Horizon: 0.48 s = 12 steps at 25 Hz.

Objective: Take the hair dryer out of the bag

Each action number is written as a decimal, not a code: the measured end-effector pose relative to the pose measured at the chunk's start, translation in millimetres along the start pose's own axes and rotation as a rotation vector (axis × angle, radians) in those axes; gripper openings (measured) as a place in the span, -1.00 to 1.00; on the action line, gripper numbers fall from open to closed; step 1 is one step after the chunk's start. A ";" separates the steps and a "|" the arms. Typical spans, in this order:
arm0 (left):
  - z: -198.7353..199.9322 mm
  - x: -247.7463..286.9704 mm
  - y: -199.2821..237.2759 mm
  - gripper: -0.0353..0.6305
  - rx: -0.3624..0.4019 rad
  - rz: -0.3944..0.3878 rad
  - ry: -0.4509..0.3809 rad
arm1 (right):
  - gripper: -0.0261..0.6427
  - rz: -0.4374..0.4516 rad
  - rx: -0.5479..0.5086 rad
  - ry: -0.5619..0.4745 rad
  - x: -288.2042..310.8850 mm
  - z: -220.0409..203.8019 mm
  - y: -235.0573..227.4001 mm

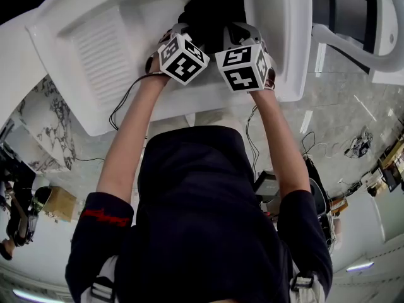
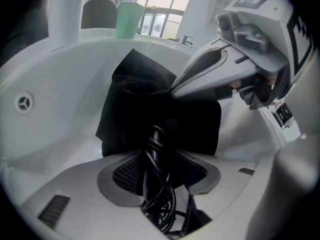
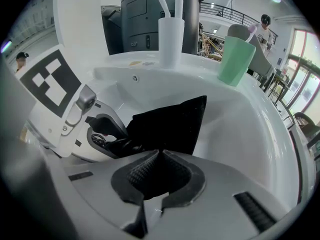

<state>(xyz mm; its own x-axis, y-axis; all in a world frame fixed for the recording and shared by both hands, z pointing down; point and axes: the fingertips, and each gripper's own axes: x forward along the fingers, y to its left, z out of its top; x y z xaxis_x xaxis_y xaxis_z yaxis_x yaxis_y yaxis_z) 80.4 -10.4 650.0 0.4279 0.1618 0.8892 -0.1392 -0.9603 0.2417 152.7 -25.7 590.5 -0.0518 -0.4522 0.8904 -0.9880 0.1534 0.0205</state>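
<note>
A black cloth bag (image 1: 214,8) lies in the white basin (image 1: 101,49), and both grippers reach into its near end. My left gripper (image 2: 160,171) is open, its pads standing apart on either side of the hair dryer's black handle (image 2: 157,141) and its looped cord (image 2: 160,206), which stick out of the bag (image 2: 145,94). My right gripper (image 3: 159,166) is shut on the bag (image 3: 175,119), pinching a peak of its black fabric between the pads. From the right gripper view the left gripper (image 3: 100,129) sits just to the left, with cord showing in it. The dryer's head is hidden.
A green cup (image 3: 235,56) and a white tumbler (image 3: 170,41) stand on the basin's far rim. An overflow hole (image 2: 24,103) marks the basin's left wall. A dark machine (image 3: 150,14) stands behind the rim. Cables trail over the marble floor (image 1: 334,125).
</note>
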 end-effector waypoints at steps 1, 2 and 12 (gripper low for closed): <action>-0.9 2.5 -0.1 -0.29 0.002 -0.001 0.005 | -0.79 0.001 0.004 -0.001 -0.2 -0.3 -0.3; -1.9 4.9 -0.2 -0.29 0.005 -0.003 0.011 | -0.79 0.003 0.009 -0.001 -0.3 -0.7 -0.6; -3.2 22.3 -0.2 -0.24 0.015 -0.013 0.051 | -0.79 0.019 0.029 -0.004 -1.3 -0.8 -1.2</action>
<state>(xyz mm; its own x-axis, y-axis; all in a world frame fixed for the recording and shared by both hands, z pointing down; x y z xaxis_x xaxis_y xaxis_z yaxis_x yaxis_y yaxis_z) 87.1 -5.9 671.0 0.3834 0.1849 0.9049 -0.1208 -0.9613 0.2476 154.1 -24.6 589.6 -0.0713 -0.4529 0.8887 -0.9906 0.1361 -0.0101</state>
